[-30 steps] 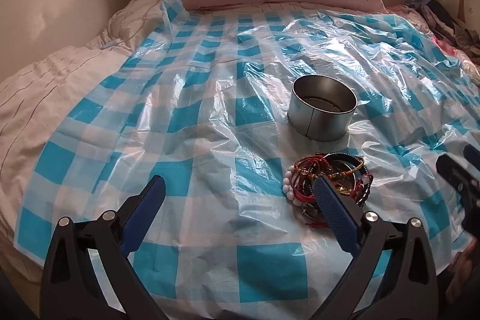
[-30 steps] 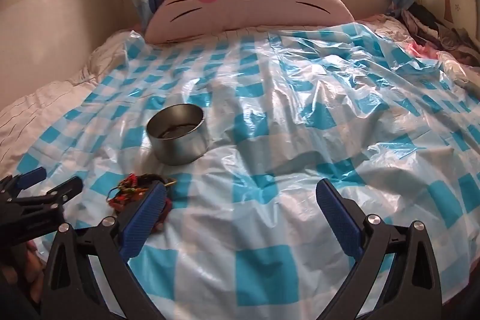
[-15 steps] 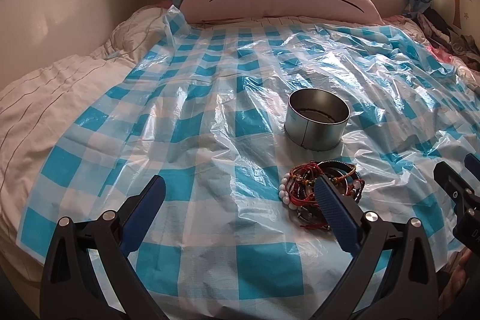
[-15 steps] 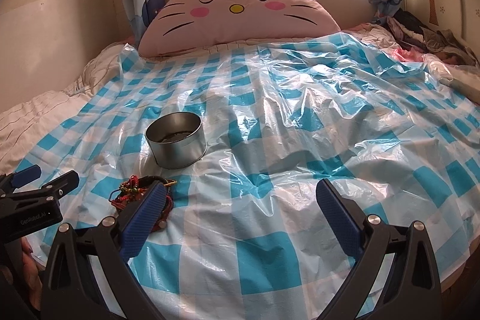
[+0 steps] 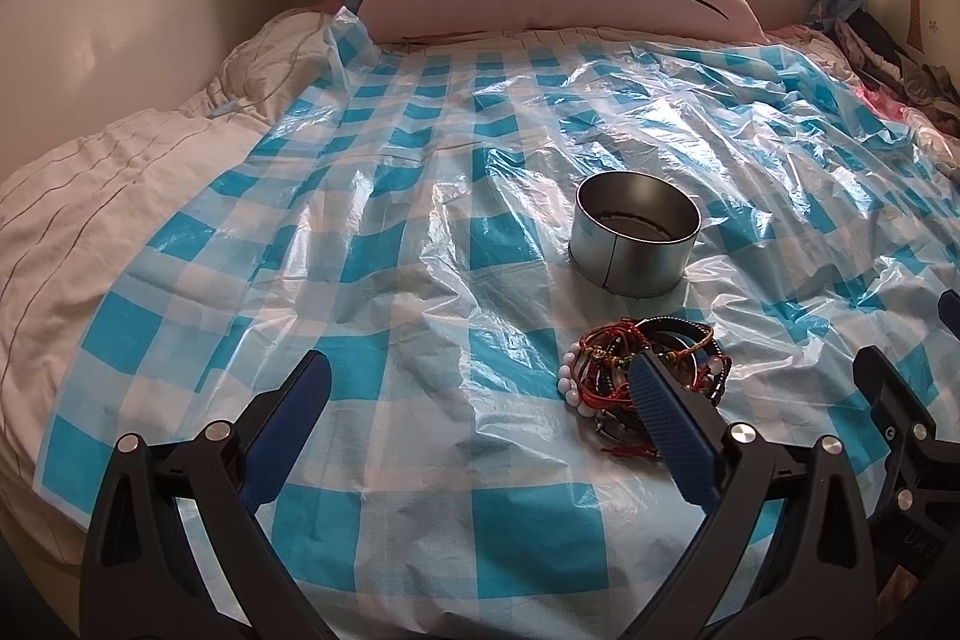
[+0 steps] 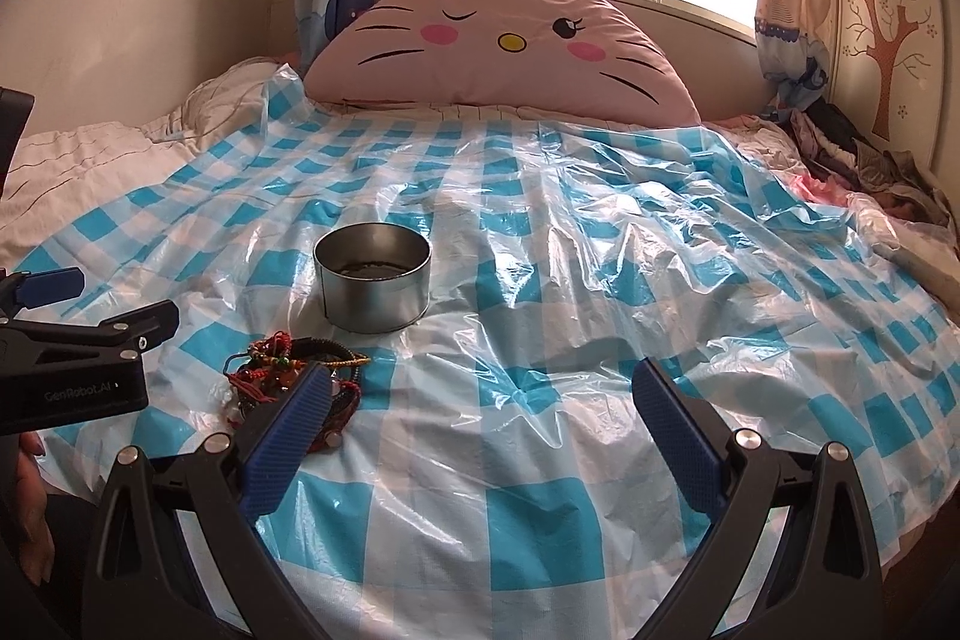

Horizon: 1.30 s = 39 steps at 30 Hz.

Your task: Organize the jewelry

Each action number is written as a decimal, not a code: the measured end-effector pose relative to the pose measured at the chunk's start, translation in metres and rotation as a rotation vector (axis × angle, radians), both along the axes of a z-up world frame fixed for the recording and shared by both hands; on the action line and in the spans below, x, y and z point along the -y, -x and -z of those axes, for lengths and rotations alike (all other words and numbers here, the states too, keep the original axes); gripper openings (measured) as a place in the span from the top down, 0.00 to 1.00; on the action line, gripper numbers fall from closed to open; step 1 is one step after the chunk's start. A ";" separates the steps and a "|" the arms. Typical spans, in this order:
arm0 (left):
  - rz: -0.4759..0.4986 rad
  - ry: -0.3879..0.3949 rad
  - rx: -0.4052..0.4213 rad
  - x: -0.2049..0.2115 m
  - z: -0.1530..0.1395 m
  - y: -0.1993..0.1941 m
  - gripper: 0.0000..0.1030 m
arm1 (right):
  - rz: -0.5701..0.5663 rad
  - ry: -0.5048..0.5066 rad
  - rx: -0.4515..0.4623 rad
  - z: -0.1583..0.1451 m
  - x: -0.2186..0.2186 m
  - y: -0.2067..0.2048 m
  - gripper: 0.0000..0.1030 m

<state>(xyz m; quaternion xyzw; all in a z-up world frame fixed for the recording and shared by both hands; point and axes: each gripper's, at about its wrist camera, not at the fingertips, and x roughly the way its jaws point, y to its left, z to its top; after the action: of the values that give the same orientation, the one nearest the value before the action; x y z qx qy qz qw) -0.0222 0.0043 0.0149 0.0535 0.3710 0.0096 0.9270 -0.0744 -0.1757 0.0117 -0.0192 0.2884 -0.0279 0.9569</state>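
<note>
Across the bed, a blue-and-white checked plastic sheet (image 5: 384, 244) lies crinkled from the cat-face cushion (image 6: 504, 40) at the head edge down to the foot edge. A round metal tin (image 5: 633, 244) stands upright on the sheet, right of centre. Just beside it, toward the foot edge, sits the tangled bracelet pile (image 5: 606, 370), red cords and white beads knotted together, not touching the tin as far as I can tell.

Both tools hang above the foot edge, empty. The left gripper (image 5: 480, 418) has its jaws spread wide, its right finger partly covering the pile. The right gripper (image 6: 480, 424) is likewise released, its left finger over the same pile.

Assessment: nothing is grasped yet. The sound approach is to pinch one outer loop, not the knot, lift slowly, and use the other tool to hold the rest down; the slick sheet may drag.

Against the view one second earlier, both cameras now sit higher and further back, showing more window; tin and pile are unmoved.
</note>
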 end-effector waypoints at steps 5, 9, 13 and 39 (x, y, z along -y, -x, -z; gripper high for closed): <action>-0.001 0.001 0.000 0.001 0.000 0.000 0.07 | 0.003 -0.013 -0.001 0.000 0.001 -0.001 0.07; -0.001 0.000 -0.001 0.002 0.000 0.000 0.07 | 0.000 -0.006 -0.004 0.000 0.001 -0.001 0.07; 0.000 0.000 -0.001 0.002 0.000 0.000 0.07 | 0.001 -0.007 -0.004 0.000 0.001 -0.001 0.07; 0.000 0.005 -0.002 0.004 0.000 0.000 0.07 | 0.001 -0.010 -0.005 0.000 0.002 -0.001 0.07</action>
<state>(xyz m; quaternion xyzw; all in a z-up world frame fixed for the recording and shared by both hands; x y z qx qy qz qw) -0.0219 -0.0001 0.0145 0.0514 0.3720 0.0085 0.9268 -0.0735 -0.1779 0.0121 -0.0143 0.2909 -0.0268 0.9563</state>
